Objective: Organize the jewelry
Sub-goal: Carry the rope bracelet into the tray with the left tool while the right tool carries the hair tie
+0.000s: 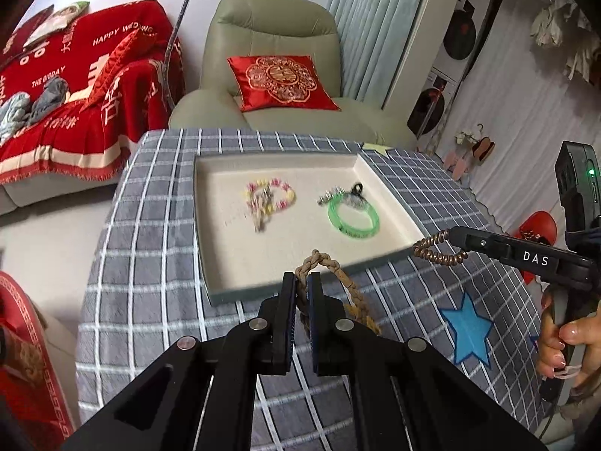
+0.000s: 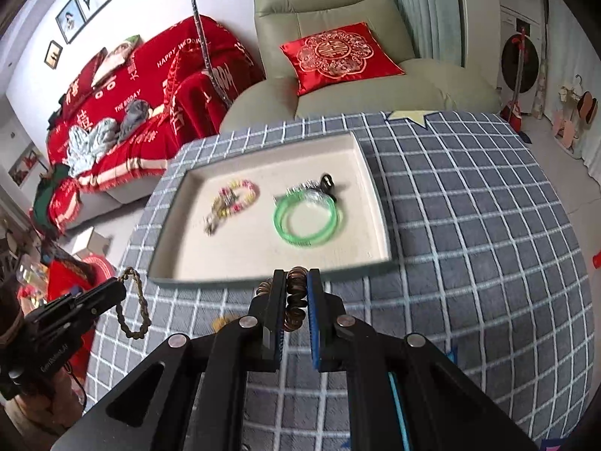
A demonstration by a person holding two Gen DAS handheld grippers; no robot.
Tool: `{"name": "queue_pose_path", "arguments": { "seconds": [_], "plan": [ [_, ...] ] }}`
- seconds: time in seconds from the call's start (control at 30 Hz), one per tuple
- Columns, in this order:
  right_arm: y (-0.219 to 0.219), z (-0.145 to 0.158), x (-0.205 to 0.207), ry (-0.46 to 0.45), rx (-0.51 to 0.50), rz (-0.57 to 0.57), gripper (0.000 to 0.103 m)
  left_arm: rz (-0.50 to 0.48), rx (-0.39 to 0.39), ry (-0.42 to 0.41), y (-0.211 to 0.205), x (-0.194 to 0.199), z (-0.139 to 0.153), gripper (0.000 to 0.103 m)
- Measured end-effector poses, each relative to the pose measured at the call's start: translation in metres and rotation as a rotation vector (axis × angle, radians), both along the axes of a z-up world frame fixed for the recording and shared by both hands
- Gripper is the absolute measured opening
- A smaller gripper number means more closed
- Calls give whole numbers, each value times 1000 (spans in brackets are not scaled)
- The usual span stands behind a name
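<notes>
Desk (image 1: 157,225) under a grey checked cloth carries a shallow tray (image 1: 204,225) with a pastel beaded bracelet (image 1: 268,197) and green bangles (image 1: 353,220); left hand-held gripper (image 1: 301,287) pinches a braided rope bracelet (image 1: 338,274), right hand-held gripper (image 2: 295,287) clamps a copper coil bracelet (image 2: 295,298), both just before the near rim

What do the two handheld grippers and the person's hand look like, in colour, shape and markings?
Both grippers are matte black, with angular arms, round silver pivot pins and two flat parallel fingers. The left gripper has dark blue ribbed pads. The right gripper has a brighter blue pad on one finger; its side reads "DAS" in white and its body shows a green light. The right hand is bare, with pale polished nails.
</notes>
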State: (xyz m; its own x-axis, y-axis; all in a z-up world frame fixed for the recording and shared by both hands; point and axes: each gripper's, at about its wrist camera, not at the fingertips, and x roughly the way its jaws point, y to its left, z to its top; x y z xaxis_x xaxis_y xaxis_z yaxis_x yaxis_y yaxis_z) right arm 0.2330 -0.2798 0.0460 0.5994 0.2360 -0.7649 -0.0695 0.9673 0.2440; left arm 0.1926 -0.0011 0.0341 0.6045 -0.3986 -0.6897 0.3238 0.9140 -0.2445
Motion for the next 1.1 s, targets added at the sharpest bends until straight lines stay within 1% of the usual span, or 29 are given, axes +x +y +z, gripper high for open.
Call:
{"name": "queue_pose_path", "arguments": {
  "seconds": [0.13,0.3,0.47,0.67,0.77,0.87,1.1],
  "plan": [
    [8,1,21,-5,14,8,12,7,-5,5,0,22,3,22],
    [11,-5,48,2,25,-4,12,13,3,27,-4,51,-2,22],
    [9,-15,78,11,26,-26,12,17,39,39,-14,78,-12,22],
    [10,-30,104,25,41,-35,12,55,54,73,-17,106,-31,22],
    [13,-41,112,37,42,-33,12,62,75,84,-21,115,-39,22],
    [15,-54,116,54,36,-33,12,59,112,88,-27,119,-49,22],
    [9,-69,116,79,29,-41,12,57,166,98,-35,121,-63,22]
  ]
}}
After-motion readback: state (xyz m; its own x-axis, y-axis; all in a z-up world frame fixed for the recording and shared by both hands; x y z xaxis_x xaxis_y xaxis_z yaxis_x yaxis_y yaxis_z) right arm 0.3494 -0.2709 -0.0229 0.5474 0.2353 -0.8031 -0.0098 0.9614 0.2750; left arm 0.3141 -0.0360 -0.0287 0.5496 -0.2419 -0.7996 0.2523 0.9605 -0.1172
